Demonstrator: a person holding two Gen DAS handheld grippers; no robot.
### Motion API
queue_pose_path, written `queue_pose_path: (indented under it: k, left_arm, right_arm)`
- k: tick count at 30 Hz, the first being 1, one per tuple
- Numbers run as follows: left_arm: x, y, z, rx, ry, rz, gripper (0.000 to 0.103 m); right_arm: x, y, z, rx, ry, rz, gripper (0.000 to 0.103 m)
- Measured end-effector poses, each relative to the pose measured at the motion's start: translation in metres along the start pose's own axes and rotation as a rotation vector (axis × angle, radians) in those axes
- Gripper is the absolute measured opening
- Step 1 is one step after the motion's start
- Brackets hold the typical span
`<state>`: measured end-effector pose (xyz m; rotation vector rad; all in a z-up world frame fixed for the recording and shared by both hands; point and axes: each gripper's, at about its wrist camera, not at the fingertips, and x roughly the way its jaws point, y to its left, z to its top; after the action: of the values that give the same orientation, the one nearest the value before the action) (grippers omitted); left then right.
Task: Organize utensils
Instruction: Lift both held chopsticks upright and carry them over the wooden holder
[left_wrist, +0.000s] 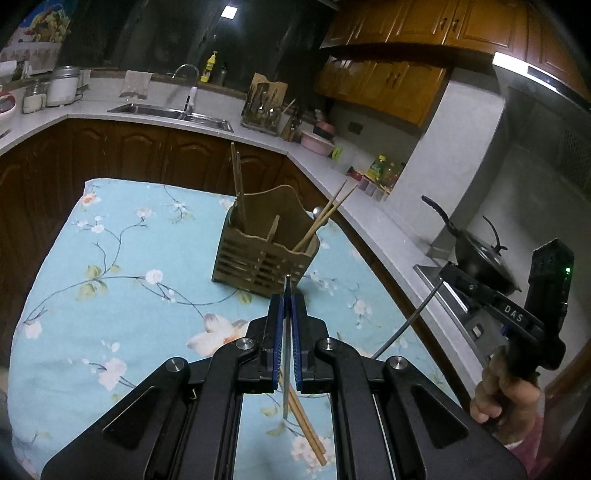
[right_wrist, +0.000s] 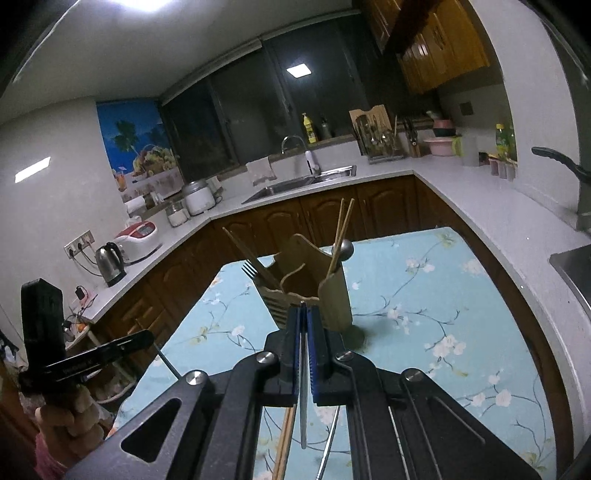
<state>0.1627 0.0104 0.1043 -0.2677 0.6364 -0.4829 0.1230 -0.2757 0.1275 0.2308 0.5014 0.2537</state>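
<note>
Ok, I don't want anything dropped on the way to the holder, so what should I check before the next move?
1. Left gripper shut on the left-hand utensil: ok.
2. Right gripper shut on the right-hand utensil: ok.
3. Wooden holder upright on the cloth: ok.
4. Free room in the holder's compartments: ok.
5. Which kind of utensil each gripper holds: cannot tell, working ends hidden.
6. Cloth cleared of loose chopsticks: not ok, a pair lies below the grippers.

We see white counters (right_wrist: 461, 184) over dark wooden cabinets (right_wrist: 325, 210), a steel sink (right_wrist: 295, 184) at twelve o'clock beneath dark windows (right_wrist: 258, 92), ceiling light (right_wrist: 125, 3) overhead.
</note>
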Motion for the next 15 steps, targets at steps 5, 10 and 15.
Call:
queue_pose_path:
  k: [5,10,15]
  left_arm:
    - [0.000,0.001,0.007,0.001,-0.016,0.004,0.004]
    - [0.000,0.001,0.021,0.003,-0.048,0.013,0.004]
    - [0.001,-0.001,0.045,0.014,-0.104,0.023,0.004]
  right_arm:
    - [0.001,0.002,0.005,-0.001,-0.013,0.005,0.004]
    - [0.003,0.000,0.013,0.000,-0.029,0.006,0.004]
    - [0.007,0.000,0.029,-0.011,-0.073,-0.001,0.004]
